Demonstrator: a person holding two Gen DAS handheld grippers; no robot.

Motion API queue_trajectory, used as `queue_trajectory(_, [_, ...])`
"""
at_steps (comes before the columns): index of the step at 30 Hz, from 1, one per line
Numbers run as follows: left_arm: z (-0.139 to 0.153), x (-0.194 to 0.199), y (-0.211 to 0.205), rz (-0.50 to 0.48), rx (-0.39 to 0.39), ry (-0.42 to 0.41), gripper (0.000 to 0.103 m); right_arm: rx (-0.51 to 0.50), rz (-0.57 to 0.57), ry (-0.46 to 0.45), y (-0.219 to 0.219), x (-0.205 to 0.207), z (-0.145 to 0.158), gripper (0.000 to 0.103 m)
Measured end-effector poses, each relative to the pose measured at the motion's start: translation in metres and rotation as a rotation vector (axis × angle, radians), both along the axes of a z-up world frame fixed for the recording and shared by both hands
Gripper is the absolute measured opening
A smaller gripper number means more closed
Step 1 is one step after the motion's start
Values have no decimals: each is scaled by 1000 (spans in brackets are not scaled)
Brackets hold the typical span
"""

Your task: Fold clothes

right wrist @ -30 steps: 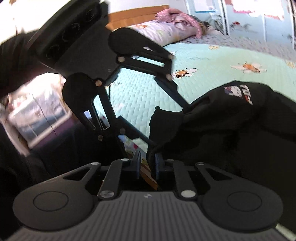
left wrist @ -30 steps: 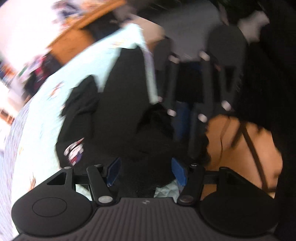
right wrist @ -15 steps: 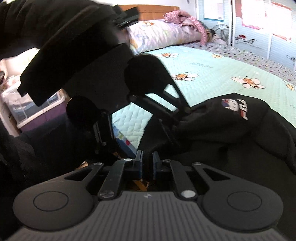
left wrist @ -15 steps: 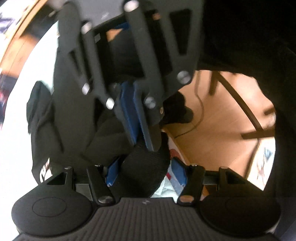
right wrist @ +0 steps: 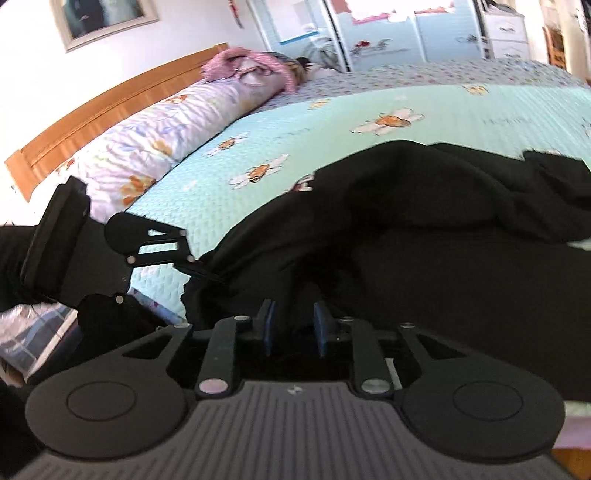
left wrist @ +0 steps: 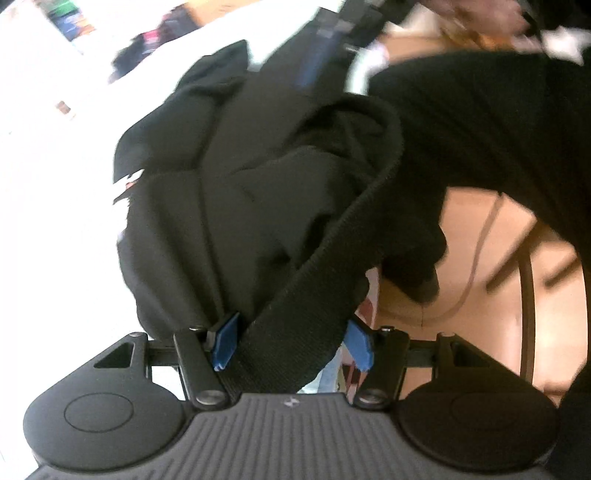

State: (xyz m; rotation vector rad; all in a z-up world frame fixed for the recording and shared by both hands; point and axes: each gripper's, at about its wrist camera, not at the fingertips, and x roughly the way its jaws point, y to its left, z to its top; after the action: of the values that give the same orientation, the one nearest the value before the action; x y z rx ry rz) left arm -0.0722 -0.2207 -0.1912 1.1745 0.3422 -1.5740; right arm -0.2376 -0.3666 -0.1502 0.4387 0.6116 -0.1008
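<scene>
A black garment [right wrist: 424,258] lies bunched on the mint bee-print bedcover [right wrist: 332,140] at the bed's near edge. My right gripper [right wrist: 294,328] sits low over it; its jaws are opening, and dark cloth shows between the blue pads without being pinched. In the left wrist view the garment [left wrist: 240,192] fills the middle, and its ribbed hem [left wrist: 332,266] runs down between the fingers of my left gripper [left wrist: 291,343], which stands open around it. The left gripper [right wrist: 195,267] also shows in the right wrist view, its tips at the garment's left edge.
A wooden headboard [right wrist: 110,99], a flowered pillow [right wrist: 147,147] and a pink cloth [right wrist: 240,62] lie at the head of the bed. Painted wardrobe doors [right wrist: 388,33] stand behind. Wood floor [left wrist: 498,277] and a person's dark clothing [left wrist: 480,129] are to the right of the bed edge.
The right gripper's jaws have parted from nearly shut. The left gripper has sunk and rolled toward the bed edge, and the ribbed hem now lies between its fingers. The right gripper has left the left view's centre.
</scene>
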Motion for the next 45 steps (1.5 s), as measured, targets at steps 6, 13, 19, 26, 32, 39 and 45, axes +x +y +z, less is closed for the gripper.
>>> queue_trajectory(6, [-1,10,15,133,-75,95,63,19,-11,1,3,10,-4,36])
queue_trajectory(13, [-6,-1,24,126,-67,121,64,47,-25,5,6,19,-5,45])
queue_trajectory(19, [-9,-2,37,153,-57,196,65,61,-28,15,11,18,-10,46])
queue_trajectory(26, [-14,-12,43,147,-68,183,65,59,2,-15,18,25,-1,47])
queue_trajectory(32, [-17,-11,39,152,-51,157,65,-137,115,-32,45,51,16,49])
queue_trajectory(39, [-20,-12,40,189,-76,169,65,-505,289,25,90,88,8,60])
queue_trajectory(45, [-23,-11,40,201,-89,180,65,-918,397,113,119,110,-20,62])
